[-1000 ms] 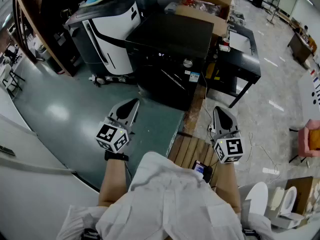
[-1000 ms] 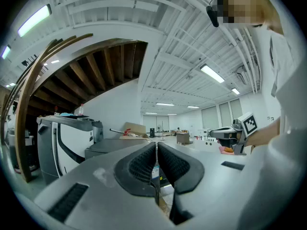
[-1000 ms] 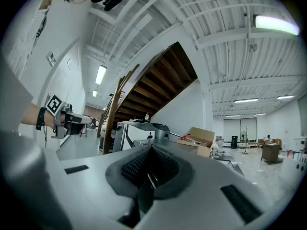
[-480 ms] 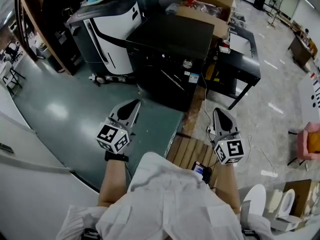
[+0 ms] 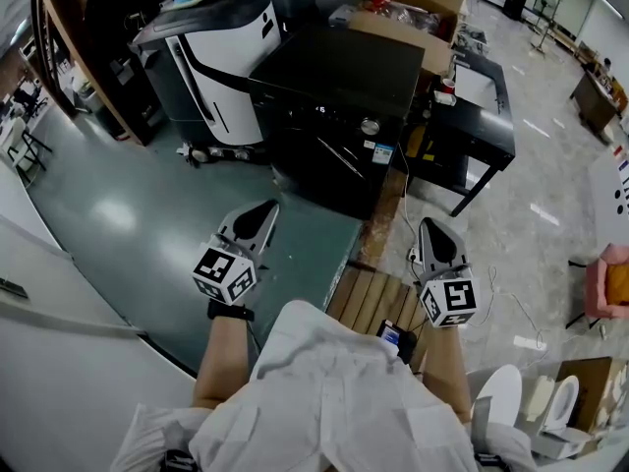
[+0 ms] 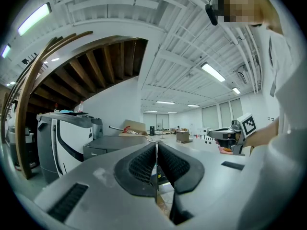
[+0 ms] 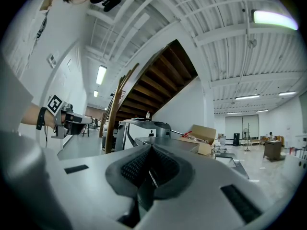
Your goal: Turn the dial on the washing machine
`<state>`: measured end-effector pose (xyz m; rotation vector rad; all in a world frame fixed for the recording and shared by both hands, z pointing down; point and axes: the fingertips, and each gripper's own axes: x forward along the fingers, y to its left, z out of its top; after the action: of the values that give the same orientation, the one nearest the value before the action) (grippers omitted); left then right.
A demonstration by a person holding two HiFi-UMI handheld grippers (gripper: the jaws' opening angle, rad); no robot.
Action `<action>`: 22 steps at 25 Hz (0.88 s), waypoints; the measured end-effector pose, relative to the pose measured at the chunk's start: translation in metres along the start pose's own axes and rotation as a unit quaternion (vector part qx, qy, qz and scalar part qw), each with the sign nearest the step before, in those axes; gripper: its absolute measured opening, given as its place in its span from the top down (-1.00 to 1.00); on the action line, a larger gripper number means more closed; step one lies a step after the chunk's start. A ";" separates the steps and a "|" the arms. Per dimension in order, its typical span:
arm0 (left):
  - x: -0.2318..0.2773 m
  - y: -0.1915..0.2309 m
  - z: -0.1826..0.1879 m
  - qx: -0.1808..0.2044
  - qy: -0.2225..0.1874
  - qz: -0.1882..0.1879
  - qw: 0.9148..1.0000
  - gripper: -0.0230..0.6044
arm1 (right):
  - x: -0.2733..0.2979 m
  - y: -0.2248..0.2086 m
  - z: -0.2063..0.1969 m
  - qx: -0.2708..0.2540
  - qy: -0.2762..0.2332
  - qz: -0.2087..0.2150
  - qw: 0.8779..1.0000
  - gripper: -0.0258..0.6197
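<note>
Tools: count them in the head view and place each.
2. Left tool over the green floor, right tool beside the wooden boards; both short of the washing machine. None seems hidden.

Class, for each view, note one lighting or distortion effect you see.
Head view: light glares off the green floor. Left gripper view: fisheye bends the ceiling beams; corners go black. Right gripper view: the ceiling lamp blooms white.

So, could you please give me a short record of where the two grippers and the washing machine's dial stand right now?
washer: black, on the floor ahead of the person
dial: silver knob on the front panel, untouched
left gripper: shut, empty, well short of the washer
right gripper: shut, empty, well short of the washer
neighbours: white machine and black table, one on each side of the washer
</note>
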<state>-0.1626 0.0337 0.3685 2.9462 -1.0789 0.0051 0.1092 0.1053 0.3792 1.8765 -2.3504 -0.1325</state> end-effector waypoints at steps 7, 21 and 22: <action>0.002 -0.005 -0.003 -0.001 0.010 0.000 1.000 0.86 | -0.001 -0.002 -0.004 0.004 0.007 0.004 1.000 0.92; 0.040 -0.022 -0.017 -0.007 0.017 -0.037 0.999 0.86 | 0.004 -0.015 -0.017 -0.006 0.032 0.004 0.999 0.92; 0.046 -0.023 -0.018 -0.007 0.017 -0.040 0.999 0.86 | 0.006 -0.017 -0.018 -0.007 0.033 0.003 0.999 0.92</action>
<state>-0.1129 0.0213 0.3864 2.9636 -0.9517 0.0475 0.1273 0.0959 0.3942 1.8375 -2.3055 -0.0859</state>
